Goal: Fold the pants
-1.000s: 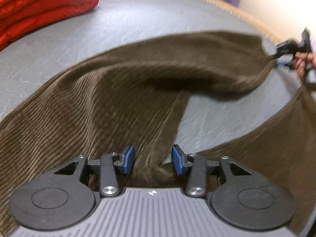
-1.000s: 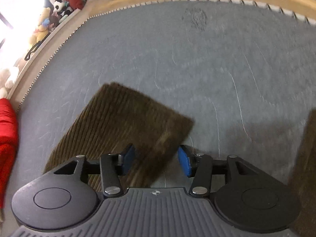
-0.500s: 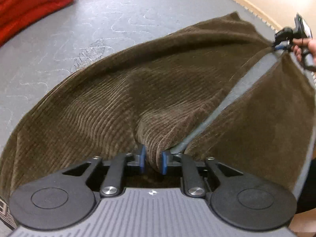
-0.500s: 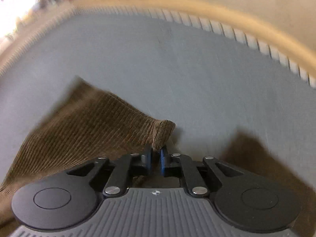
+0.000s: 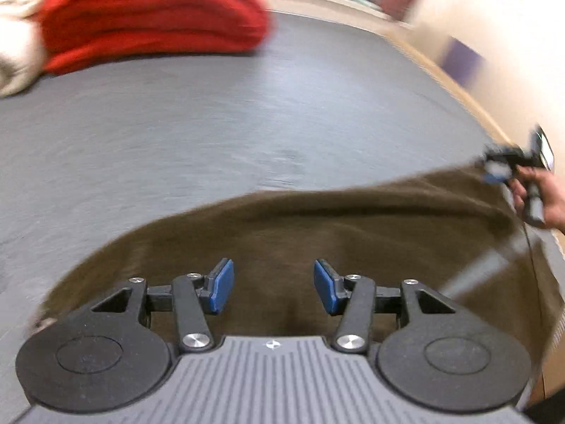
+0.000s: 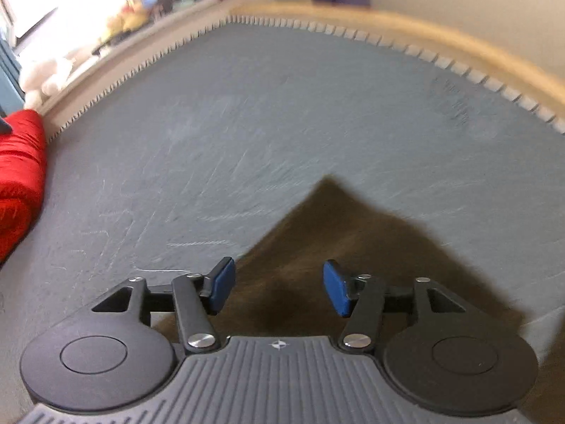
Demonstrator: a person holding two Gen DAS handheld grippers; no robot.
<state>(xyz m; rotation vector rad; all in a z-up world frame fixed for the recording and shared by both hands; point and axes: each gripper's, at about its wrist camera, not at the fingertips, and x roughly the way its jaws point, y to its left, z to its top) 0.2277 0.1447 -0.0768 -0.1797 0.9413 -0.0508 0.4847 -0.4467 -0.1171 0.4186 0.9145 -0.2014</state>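
The brown corduroy pants (image 5: 335, 233) lie spread on the grey mattress (image 5: 212, 123), blurred by motion. My left gripper (image 5: 273, 288) hangs just above them; its jaws are opening and the blue pads press on nothing. At the far right of the left wrist view, a hand holds the right gripper (image 5: 501, 168) over the cloth's far end. In the right wrist view a pointed corner of the pants (image 6: 335, 233) lies below my right gripper (image 6: 279, 288), whose jaws are opening and stand clear of the cloth.
A folded red blanket (image 5: 152, 14) and a pale cloth (image 5: 17, 49) lie at the mattress's far left. A wooden bed frame (image 6: 423, 31) runs along the far edge. Plush toys (image 6: 46, 74) sit on a ledge beyond; the blanket (image 6: 17, 176) also shows at left.
Both grippers were shut on folds of the pants half a second ago and have let go. Both have pulled away, and the cloth now lies flatter beneath them.
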